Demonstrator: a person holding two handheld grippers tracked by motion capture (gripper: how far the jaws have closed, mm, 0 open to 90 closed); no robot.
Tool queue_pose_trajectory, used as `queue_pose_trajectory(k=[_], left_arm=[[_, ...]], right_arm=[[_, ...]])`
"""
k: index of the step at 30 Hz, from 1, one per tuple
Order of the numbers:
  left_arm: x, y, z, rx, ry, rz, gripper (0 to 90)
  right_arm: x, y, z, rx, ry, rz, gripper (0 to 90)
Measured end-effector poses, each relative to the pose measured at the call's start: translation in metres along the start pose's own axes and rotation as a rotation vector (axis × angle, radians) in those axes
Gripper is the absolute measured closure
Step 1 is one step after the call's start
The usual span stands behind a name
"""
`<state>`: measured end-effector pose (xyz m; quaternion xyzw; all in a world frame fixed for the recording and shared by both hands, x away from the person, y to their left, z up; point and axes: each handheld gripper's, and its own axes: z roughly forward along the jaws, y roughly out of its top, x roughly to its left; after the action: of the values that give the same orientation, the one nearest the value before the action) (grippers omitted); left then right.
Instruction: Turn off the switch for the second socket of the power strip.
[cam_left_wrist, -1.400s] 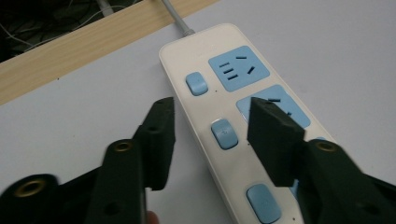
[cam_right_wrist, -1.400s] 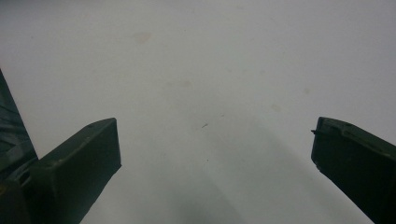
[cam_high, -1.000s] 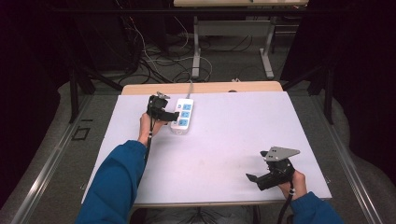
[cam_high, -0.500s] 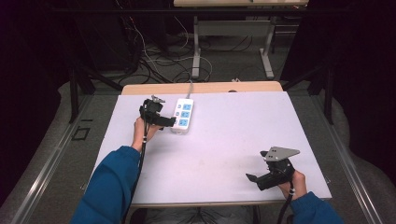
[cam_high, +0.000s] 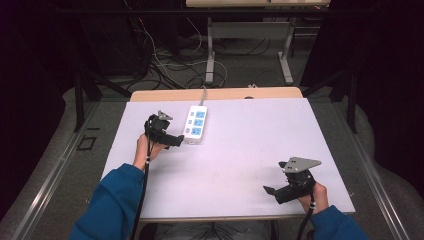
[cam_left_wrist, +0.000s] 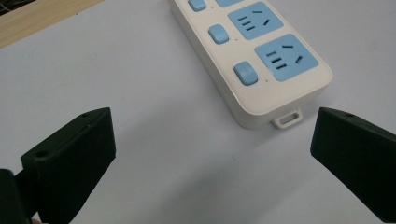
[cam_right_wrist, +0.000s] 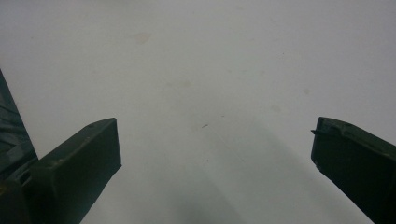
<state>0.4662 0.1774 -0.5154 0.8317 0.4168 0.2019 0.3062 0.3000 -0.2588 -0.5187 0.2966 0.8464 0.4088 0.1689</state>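
In the high view, a white power strip (cam_high: 195, 124) with blue sockets lies on the pale table (cam_high: 240, 160), in the upper left part of the frame. Its cord runs off the far edge. No name or writing can be read on it from here. The left gripper (cam_high: 176, 141) sits just to the left of the strip's near end, close beside it, pointing right. It looks like it is not touching the strip, but the picture is small, so that is hard to be sure of. The right gripper (cam_high: 270, 190) is in the lower right of the frame, well apart from the strip, with bare table in front of it.

In the left gripper view, the strip (cam_left_wrist: 261, 60) fills the upper middle and right of the frame. Two blue sockets and three blue buttons show, with no words or brand on them. A little loop sticks out from its near end. The two black jaws stand wide apart at the lower corners. They have just been opening, and nothing is between them. The strip's end lies just past the tips.

In the right gripper view, the jaws are wide apart too, over plain table (cam_right_wrist: 201, 70), holding nothing.
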Motion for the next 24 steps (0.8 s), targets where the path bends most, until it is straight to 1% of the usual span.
queue_pose_trajectory(k=[1,2,3,4,5,6,7,8,9,10,11,12,13,15,16,17,18,19,20,22,23,24], left_arm=[[0.0,-0.001,-0.002,-0.003,-0.005,-0.001,0.1],[0.0,-0.003,-0.003,-0.007,-0.009,-0.005,0.1],[0.0,-0.004,-0.006,0.006,-0.016,-0.002,0.1],[-0.001,-0.005,-0.008,0.004,-0.011,-0.003,0.1],[-0.002,-0.006,-0.01,0.002,-0.009,0.006,0.1],[-0.003,-0.007,-0.011,-0.004,-0.004,0.006,0.1],[-0.004,-0.009,-0.013,-0.004,0.0,0.003,0.1],[-0.005,-0.01,-0.013,-0.016,-0.001,0.004,0.1],[-0.006,-0.011,-0.015,-0.006,0.0,0.007,0.1],[-0.008,-0.013,-0.016,-0.005,-0.001,0.006,0.1],[-0.009,-0.014,-0.016,-0.009,-0.003,0.013,0.1],[-0.011,-0.016,-0.018,-0.001,-0.004,0.015,0.1],[-0.012,-0.017,-0.02,-0.001,-0.005,0.014,0.1],[-0.015,-0.02,-0.023,-0.01,0.0,0.023,0.1],[-0.015,-0.02,-0.026,-0.003,-0.004,0.032,0.1],[-0.016,-0.022,-0.028,-0.008,-0.003,0.034,0.1],[-0.018,-0.023,-0.03,-0.012,-0.001,0.036,0.1],[-0.019,-0.024,-0.032,-0.014,0.001,0.041,0.1],[-0.02,-0.026,-0.032,-0.026,0.005,0.042,0.1],[-0.021,-0.028,-0.036,-0.017,0.001,0.045,0.1],[-0.022,-0.03,-0.037,-0.033,0.007,0.044,0.1],[-0.022,-0.031,-0.04,-0.021,-0.002,0.045,0.1]], right_arm=[[0.0,0.0,0.0,0.01,0.002,-0.001,0.9],[0.0,0.0,0.0,0.006,-0.002,0.0,0.9],[0.0,0.0,0.001,0.005,-0.008,-0.006,0.9],[0.0,0.001,0.0,0.013,-0.003,-0.01,0.9],[0.001,0.001,0.001,0.006,-0.008,-0.004,0.9],[0.001,0.001,0.0,0.019,-0.003,-0.003,0.9],[0.0,0.001,0.0,0.006,-0.007,-0.006,0.9],[0.001,0.0,-0.001,0.001,-0.01,-0.003,1.0],[0.0,0.0,-0.001,0.001,-0.008,-0.01,1.0],[0.0,0.0,-0.001,-0.001,-0.009,-0.007,1.0],[0.0,0.0,-0.001,0.0,-0.009,-0.002,1.0],[0.001,0.0,-0.001,-0.001,-0.005,-0.003,1.0],[0.0,0.001,0.0,-0.002,-0.003,-0.014,1.0],[0.001,0.0,-0.001,-0.001,0.0,-0.004,1.0],[0.0,0.0,-0.001,-0.004,-0.003,-0.011,1.0],[0.0,0.0,-0.002,-0.003,-0.008,-0.004,1.0],[0.0,0.0,-0.002,-0.003,-0.001,-0.004,1.0],[0.0,0.001,-0.001,-0.006,-0.002,-0.011,1.0],[0.0,0.001,-0.002,-0.002,0.004,-0.016,1.0],[0.0,0.001,-0.001,-0.003,0.001,-0.014,1.0],[0.0,0.001,-0.001,-0.003,0.0,-0.014,1.0],[0.0,0.001,-0.002,-0.004,0.003,-0.013,1.0]])
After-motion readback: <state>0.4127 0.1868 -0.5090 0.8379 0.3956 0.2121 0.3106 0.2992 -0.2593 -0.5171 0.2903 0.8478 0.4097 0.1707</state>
